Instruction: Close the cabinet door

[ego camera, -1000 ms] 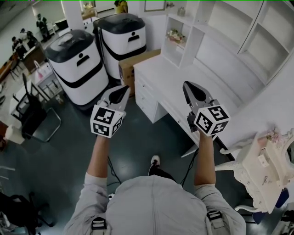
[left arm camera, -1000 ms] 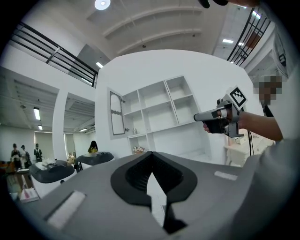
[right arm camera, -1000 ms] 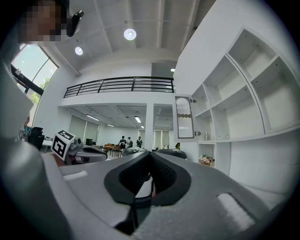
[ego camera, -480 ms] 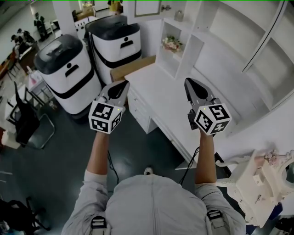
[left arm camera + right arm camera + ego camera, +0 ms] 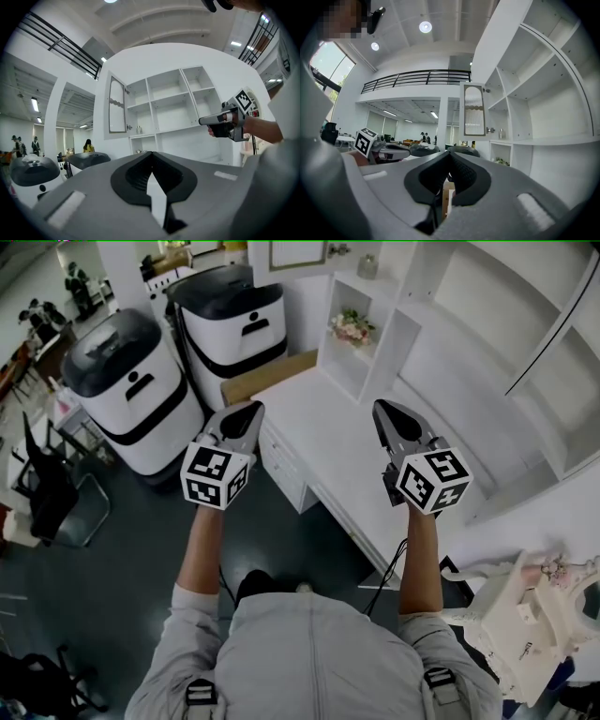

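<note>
The cabinet door, white-framed with a ribbed glass pane, stands swung open at the left end of the wall shelving. It also shows in the left gripper view and the right gripper view, still well ahead of both grippers. My left gripper is held level over the desk's left end, jaws shut and empty. My right gripper is level over the white desk, jaws shut with nothing between them. Each gripper sees the other: the right gripper, the left gripper.
Two white-and-black machines stand left of the desk, with a cardboard box between them and it. Flowers sit in a low shelf cubby. A white ornate chair is at lower right, a black chair at left.
The person has stepped forward: desk, shelving and open door have drawn nearer, and both grippers now hang over the desk. Both jaws stay shut.
</note>
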{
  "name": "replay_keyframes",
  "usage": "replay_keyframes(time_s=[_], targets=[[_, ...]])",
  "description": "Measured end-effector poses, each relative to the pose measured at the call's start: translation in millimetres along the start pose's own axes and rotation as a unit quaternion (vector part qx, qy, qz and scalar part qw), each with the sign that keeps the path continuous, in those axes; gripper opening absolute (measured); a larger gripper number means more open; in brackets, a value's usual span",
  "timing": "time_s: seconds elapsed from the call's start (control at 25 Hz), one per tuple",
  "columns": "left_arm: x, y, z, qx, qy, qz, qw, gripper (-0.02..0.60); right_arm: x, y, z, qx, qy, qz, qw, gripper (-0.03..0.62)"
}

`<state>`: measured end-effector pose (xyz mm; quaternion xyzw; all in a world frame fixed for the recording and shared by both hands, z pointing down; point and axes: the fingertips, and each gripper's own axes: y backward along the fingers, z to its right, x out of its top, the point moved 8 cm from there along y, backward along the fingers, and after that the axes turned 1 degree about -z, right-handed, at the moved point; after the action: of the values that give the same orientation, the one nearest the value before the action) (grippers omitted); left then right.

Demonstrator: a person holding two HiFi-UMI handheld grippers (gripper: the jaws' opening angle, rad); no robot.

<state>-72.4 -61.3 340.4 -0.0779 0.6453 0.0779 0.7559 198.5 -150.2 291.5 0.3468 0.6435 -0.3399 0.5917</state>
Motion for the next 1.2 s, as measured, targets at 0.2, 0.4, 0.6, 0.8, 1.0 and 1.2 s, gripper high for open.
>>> replay_keyframes(time_s=[0.2, 0.4, 0.6, 0.8, 1.0, 1.2], targets=[[-13, -28, -36, -0.014, 0.008, 0.004, 0.9999, 0.017, -4, -32, 6, -0.018, 0.002, -0.006, 1.0, 0.002], [-19, -77, -100, -0.031, 0.013, 0.01, 0.9994, 0.02, -3, -82, 18, -0.063, 0.004, -0.003, 0.998, 0.002], [-13, -134, -170, -0.049, 0.011, 0.016, 0.9986, 0.052, 7, -131, 29, -0.108, 0.0, 0.011, 0.994, 0.002], [-10, -186, -227, -0.069, 0.004, 0.02, 0.9974, 0.072, 10, -173, 34, -0.13, 0.0, 0.013, 0.991, 0.002], [-9, -231, -269, -0.082, 0.004, 0.026, 0.9963, 0.093, 9, -206, 36, -0.147, 0.0, 0.014, 0.989, 0.002], [-10, -267, -295, -0.089, 0.012, 0.03, 0.9955, 0.141, 9, -221, 42, -0.177, 0.001, 0.006, 0.984, 0.002]])
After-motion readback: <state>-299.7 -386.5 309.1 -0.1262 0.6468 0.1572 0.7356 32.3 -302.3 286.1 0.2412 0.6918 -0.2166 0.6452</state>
